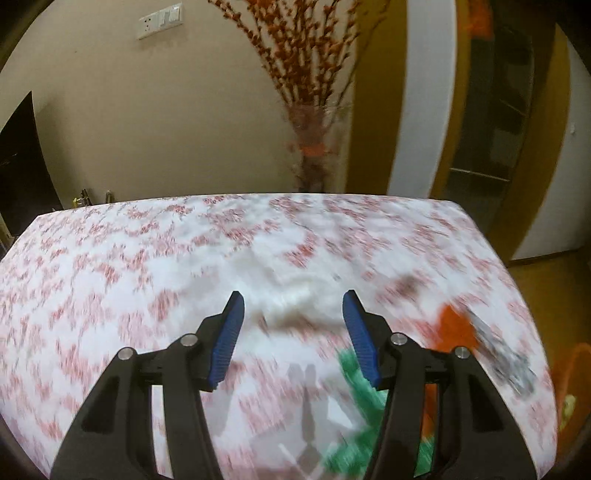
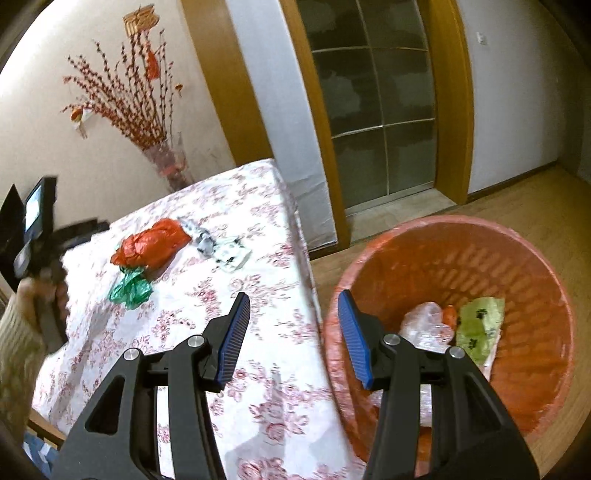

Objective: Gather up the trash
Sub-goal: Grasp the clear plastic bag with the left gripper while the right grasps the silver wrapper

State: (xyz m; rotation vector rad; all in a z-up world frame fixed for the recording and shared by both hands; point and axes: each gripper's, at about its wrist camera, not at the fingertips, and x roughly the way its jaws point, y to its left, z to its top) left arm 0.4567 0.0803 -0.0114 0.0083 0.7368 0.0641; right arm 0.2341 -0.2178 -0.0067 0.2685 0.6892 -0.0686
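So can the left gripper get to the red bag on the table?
Probably yes. The left gripper is open and empty, and the red bag lies uncovered on the table, with only the green bag beside it.

A table under a white cloth with red flowers stands against a cream wall. Behind it, a glass vase of red-berried branches. A wood-framed glazed door meets a wooden floor; a switch plate sits high up.

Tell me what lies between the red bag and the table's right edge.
Crumpled black-and-white wrappers lie between the red bag and that edge; the right wrist view shows them.
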